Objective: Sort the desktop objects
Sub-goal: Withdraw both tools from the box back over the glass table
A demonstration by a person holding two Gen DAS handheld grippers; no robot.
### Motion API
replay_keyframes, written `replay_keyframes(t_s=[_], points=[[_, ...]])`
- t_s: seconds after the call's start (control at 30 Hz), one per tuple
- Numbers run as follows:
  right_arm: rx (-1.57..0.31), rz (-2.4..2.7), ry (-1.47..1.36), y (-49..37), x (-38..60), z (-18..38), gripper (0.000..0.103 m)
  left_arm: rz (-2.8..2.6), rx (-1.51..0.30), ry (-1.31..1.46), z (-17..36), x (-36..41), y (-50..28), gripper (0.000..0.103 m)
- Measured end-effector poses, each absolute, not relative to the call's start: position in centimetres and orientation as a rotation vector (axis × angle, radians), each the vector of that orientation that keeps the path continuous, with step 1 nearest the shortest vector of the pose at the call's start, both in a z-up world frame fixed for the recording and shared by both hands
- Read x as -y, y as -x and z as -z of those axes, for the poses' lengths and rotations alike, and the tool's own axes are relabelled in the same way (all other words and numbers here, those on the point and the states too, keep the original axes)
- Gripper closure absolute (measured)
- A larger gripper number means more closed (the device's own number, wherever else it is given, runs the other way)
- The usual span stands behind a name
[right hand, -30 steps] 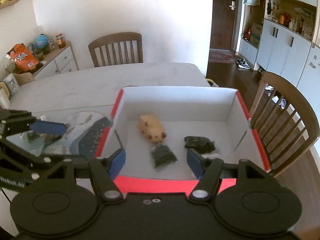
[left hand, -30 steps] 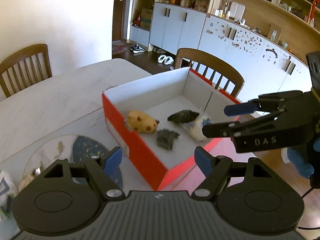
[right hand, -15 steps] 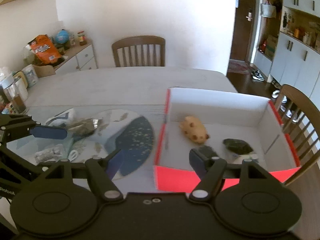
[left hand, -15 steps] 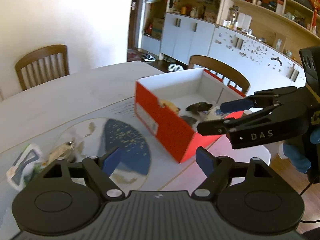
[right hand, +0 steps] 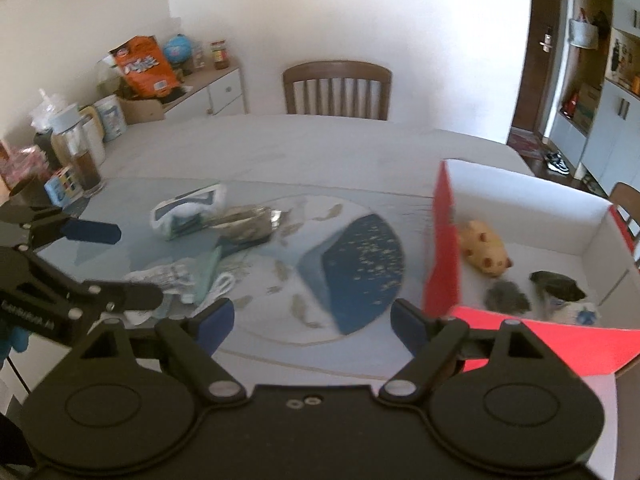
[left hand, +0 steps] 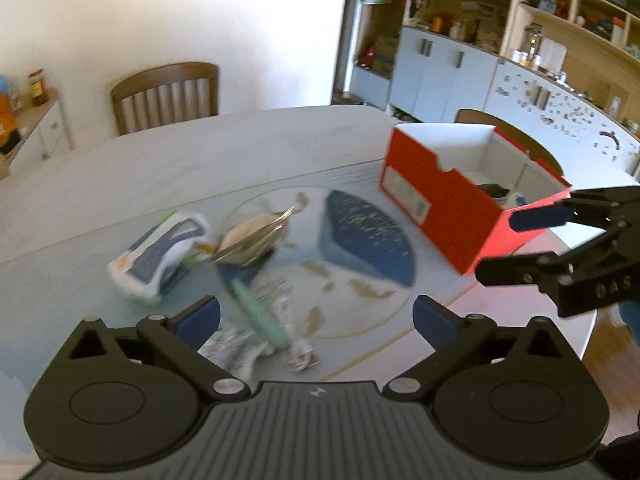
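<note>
A red box (left hand: 440, 204) with white inside walls (right hand: 520, 188) stands on the right of the table. In it lie a yellow spotted toy (right hand: 484, 248), two dark packets (right hand: 506, 298) and a white packet (right hand: 576, 314). Left of the box lie a white, blue and green pack (left hand: 160, 248), a silvery pouch (left hand: 252, 236), a green stick (left hand: 260, 316) and a crumpled white wrapper (left hand: 236, 344). My left gripper (left hand: 316, 314) hangs over this litter, jaws opening, nothing between them. My right gripper (right hand: 312, 318) hovers over the round mat near the box's left corner, jaws opening and empty.
A round mat (left hand: 360, 248) with a blue patch lies under glass on the pale table (left hand: 200, 160). A wooden chair (right hand: 336, 88) stands at the far side. Jars and a bottle (right hand: 80, 148) crowd the table's left end by a sideboard (right hand: 200, 88). Cabinets (left hand: 440, 68) fill the right wall.
Both grippers have swung left, away from the box and toward the loose items on the mat. Both pairs of jaws stand wider apart than before.
</note>
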State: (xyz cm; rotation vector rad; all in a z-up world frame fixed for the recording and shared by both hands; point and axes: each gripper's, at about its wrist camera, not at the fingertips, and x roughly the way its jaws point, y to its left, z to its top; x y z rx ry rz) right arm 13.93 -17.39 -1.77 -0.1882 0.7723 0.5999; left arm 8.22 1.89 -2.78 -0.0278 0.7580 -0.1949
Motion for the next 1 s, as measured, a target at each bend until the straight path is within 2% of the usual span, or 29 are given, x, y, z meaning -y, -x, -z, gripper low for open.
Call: replay_keyframes(t_s=[1.0], points=[[-0.772,-0.589,0.220,-11.0,7.1,10.3,0.019,0.203,-0.850,-0.017,9.3,-7.8,-11.0,0.000]])
